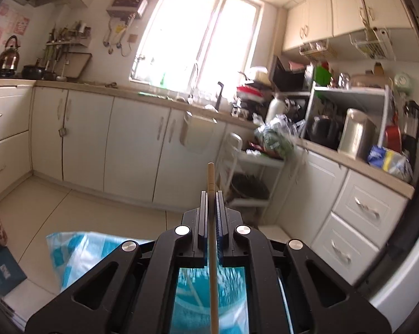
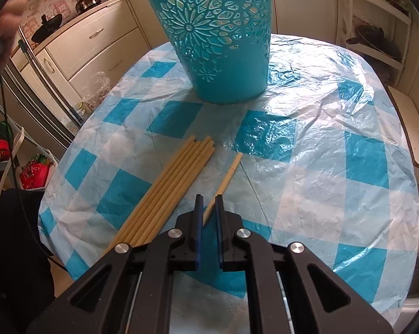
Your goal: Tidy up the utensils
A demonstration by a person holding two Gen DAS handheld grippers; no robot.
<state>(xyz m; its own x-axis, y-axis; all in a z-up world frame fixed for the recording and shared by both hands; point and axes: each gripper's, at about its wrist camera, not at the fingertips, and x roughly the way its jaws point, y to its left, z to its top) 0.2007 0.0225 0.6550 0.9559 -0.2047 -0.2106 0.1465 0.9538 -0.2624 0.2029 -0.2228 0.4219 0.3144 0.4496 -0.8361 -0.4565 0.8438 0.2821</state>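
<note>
Bamboo-coloured and slim, a single wooden chopstick (image 1: pixel 211 183) sits pinched in our left claw (image 1: pixel 211 194), pointing toward 12 o'clock over the kitchen floor. Our right claw (image 2: pixel 208 199) is spread, its tips on either side of a lone pale wooden chopstick (image 2: pixel 228 175) lying on the table (image 2: pixel 334 167) under a blue-and-white checked plastic cover. A bundle of tan wooden chopsticks (image 2: pixel 170 186) lies just beside it at 10 o'clock. At 12 o'clock stands a turquoise cut-out plastic basket (image 2: pixel 217 41).
</note>
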